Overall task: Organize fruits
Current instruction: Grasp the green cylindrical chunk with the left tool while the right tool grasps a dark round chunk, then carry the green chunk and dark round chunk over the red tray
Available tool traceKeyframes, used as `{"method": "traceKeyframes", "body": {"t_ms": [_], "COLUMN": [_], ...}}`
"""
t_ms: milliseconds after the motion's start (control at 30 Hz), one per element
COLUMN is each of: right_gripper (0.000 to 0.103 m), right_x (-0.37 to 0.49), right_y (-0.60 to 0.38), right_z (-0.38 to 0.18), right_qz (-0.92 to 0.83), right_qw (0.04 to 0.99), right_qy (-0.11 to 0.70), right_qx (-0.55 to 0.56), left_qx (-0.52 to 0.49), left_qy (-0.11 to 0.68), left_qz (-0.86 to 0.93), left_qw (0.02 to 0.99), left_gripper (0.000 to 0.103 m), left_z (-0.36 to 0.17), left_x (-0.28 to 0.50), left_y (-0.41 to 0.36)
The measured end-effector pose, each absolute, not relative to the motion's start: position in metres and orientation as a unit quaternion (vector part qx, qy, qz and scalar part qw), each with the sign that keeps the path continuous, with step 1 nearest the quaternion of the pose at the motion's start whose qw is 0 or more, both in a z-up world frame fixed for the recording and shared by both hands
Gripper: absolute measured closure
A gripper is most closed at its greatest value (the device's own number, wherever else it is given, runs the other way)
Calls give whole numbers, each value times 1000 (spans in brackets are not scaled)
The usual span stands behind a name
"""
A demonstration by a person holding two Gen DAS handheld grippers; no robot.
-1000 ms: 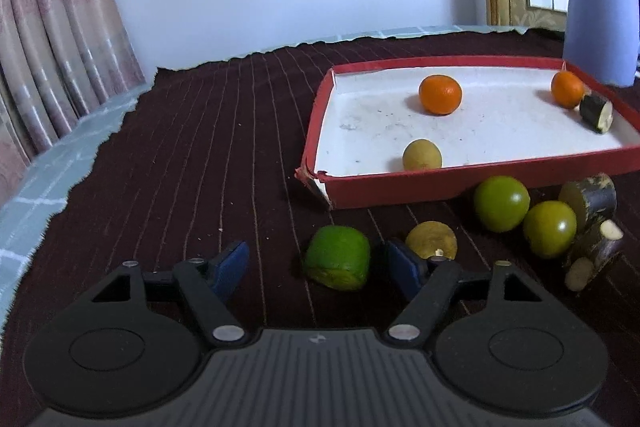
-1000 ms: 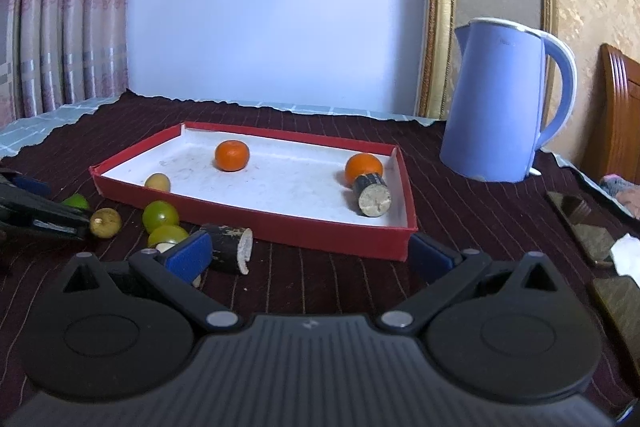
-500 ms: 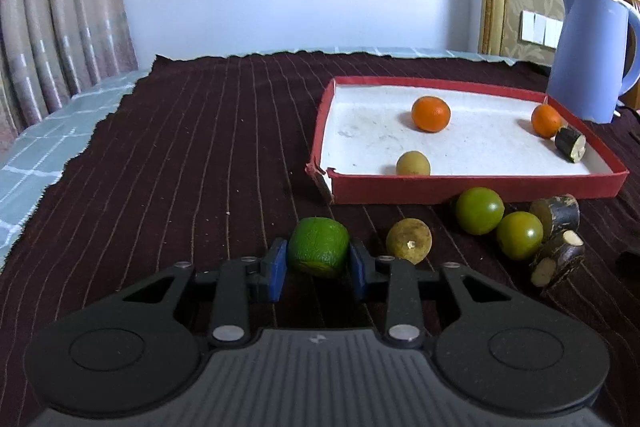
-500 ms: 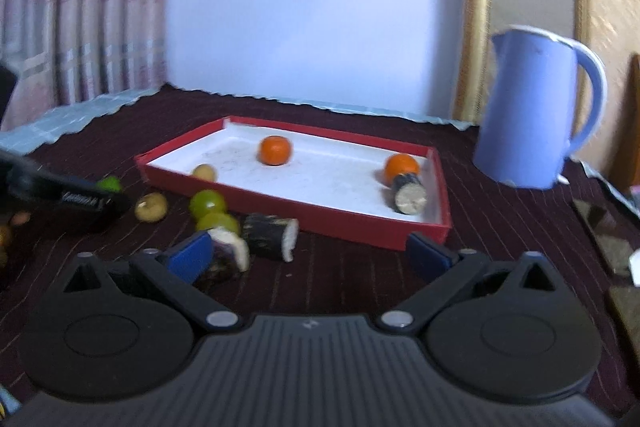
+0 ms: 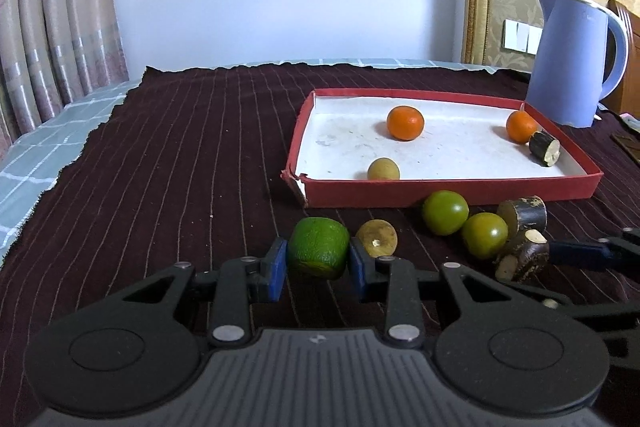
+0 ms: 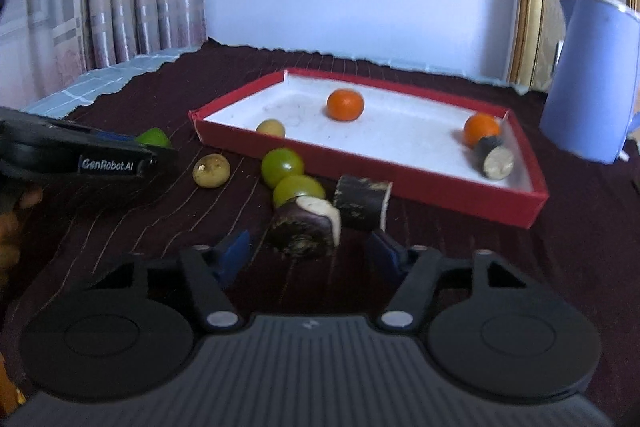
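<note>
Both wrist views showed a red tray [image 5: 452, 189] on a dark striped cloth [image 5: 180, 167], with a blue kettle [image 5: 576, 59] standing behind it. The left gripper [image 5: 318, 265] was clenched on a green lime [image 5: 319, 252], its blue pads pressed against both flanks of the fruit, which sat just short of the tray's near left corner. The right gripper [image 6: 310, 253] had just been closing, with a dark sugarcane piece [image 6: 304, 229] between its fingers; gaps were visible on both sides, so the piece was straddled and not yet gripped. Inside the tray lay two oranges [image 5: 405, 123], one small yellowish fruit [image 5: 383, 169] and one cane piece [image 5: 544, 149] beside the farther orange. Outside it, along the near wall, remained a brownish-yellow fruit [image 5: 376, 239], two green fruits [image 5: 445, 213], and a second sugarcane piece [image 6: 362, 203] touching the straddled one. Judged from this layout, the sorting stood roughly half done: four items were in the tray, six were out, and two of those six were being taken up.
</note>
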State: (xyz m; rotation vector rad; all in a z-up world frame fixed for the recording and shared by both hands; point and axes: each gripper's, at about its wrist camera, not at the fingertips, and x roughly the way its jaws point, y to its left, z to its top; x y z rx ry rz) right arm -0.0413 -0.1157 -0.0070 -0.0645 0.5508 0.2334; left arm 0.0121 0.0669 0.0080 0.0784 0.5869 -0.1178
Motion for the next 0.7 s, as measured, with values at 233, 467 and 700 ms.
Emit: {"method": "traceKeyframes", "body": {"t_ms": [233,467,700], "right_gripper": [65,65,66], "right_x": [-32,-45,-48], "right_y": [-118,-129,-157], "right_z": [-11,-2,3], "right_qz": [110,111,76], "right_qw": [953,958,964], "right_qy": [283,265,255], "right_qx": [0,0,4], "left_qx": [42,42,37], "left_qy": [285,283,292], "left_qz": [-62,-76,-86], "left_qw": [956,955,952], "left_gripper": [71,71,71], "left_z": [10,17,23], "left_x": [7,2,3], "left_y": [63,48,24]}}
